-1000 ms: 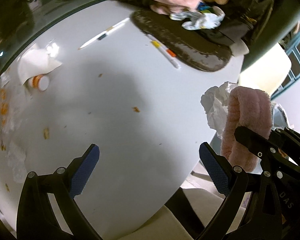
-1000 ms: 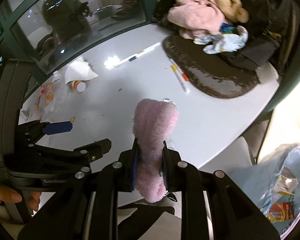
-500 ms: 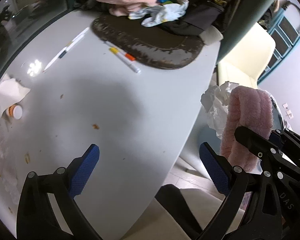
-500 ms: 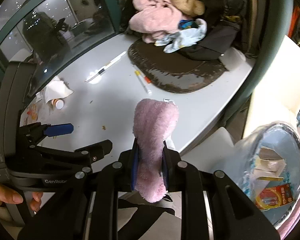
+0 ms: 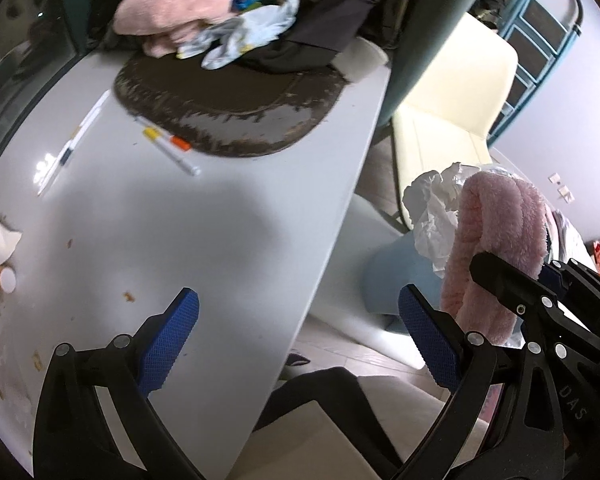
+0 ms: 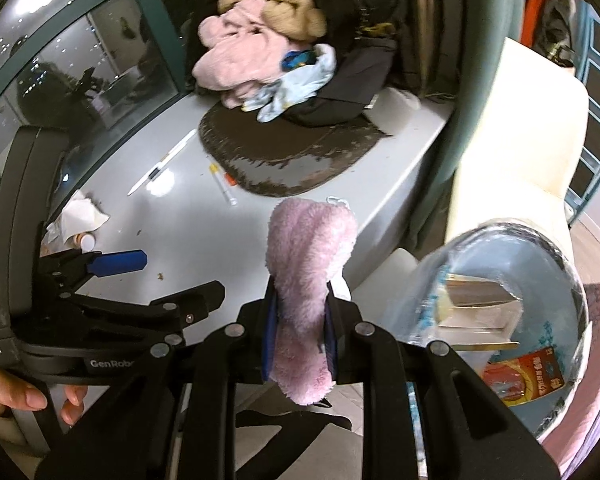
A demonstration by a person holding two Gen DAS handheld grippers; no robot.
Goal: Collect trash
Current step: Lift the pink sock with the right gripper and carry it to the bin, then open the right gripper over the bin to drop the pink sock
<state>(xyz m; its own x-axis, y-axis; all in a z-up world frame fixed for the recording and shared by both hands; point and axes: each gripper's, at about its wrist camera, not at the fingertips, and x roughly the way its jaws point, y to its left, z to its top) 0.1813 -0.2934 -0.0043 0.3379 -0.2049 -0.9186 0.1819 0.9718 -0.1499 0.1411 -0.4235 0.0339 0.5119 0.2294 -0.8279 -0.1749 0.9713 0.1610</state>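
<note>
Two wrist fisheyes, both tilted steeply down from close above

Each looks along its own gripper — both share the desk, its brown mat, and the clothes pile.

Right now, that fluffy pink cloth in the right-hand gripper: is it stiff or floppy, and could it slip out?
The fluffy pink cloth is probably soft: it bulges above the right gripper and is pinched narrow between the pads. It looks light. Slipping seems unlikely, since the fuzzy pile should grip the closed pads.

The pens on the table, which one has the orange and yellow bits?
The short marker beside the brown mat. The long thin pen nearer the window is white, with a dark band.
</note>
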